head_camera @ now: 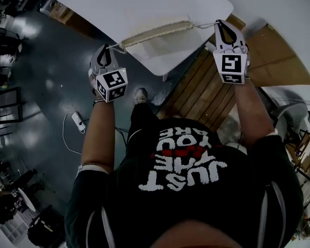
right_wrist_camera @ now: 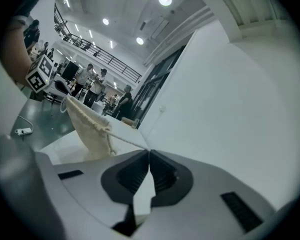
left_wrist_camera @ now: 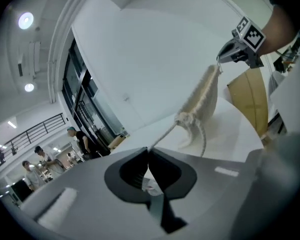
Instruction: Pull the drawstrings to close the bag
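The bag point(head_camera: 163, 44) lies over the near edge of the white counter point(head_camera: 144, 4), its mouth gathered into a tight ridge running left to right. One cord leaves each end of the ridge. The left drawstring point(left_wrist_camera: 162, 136) runs taut into the left claw point(left_wrist_camera: 148, 150), which is clenched on it. The right drawstring point(right_wrist_camera: 126, 142) runs taut into the right claw point(right_wrist_camera: 149, 152), also clenched on its cord. The claws are well apart, left claw off the counter's near-left edge over the dark floor point(head_camera: 51, 87).
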`<act>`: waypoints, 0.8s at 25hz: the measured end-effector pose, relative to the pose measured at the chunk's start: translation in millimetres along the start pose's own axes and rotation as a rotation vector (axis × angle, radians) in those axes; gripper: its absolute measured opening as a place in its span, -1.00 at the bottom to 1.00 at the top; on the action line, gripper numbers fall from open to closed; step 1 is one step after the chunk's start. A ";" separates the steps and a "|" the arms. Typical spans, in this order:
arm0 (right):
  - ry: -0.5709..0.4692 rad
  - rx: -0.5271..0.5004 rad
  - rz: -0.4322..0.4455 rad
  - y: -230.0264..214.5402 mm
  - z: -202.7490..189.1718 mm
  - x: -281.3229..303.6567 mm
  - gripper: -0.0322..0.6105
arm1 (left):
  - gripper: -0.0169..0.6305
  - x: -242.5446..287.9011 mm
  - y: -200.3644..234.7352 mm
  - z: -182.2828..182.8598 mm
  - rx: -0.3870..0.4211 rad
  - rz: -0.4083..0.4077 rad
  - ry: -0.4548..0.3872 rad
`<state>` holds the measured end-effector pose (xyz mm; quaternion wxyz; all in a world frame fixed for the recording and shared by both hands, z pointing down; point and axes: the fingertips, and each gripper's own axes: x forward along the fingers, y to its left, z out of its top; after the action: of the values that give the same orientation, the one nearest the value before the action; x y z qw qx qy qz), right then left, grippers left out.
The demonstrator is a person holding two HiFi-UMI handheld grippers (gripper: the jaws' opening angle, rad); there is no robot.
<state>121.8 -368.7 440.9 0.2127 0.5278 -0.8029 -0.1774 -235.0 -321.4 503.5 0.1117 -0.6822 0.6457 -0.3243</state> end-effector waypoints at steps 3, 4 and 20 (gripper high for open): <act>-0.040 -0.030 -0.016 -16.9 30.2 -3.3 -0.86 | -0.91 1.6 27.1 13.9 0.046 0.049 -0.001; -0.052 -0.037 -0.019 -21.3 40.5 -4.4 -0.86 | -0.91 2.1 36.1 18.8 0.053 0.063 0.000; -0.193 -0.010 -0.086 -106.6 176.7 -35.9 -0.86 | -0.91 -46.0 166.1 172.3 0.155 0.271 -0.215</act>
<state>123.4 -365.4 231.5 0.1293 0.5411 -0.7955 -0.2401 -266.2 -346.9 263.2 0.2748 -0.6090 0.6892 -0.2804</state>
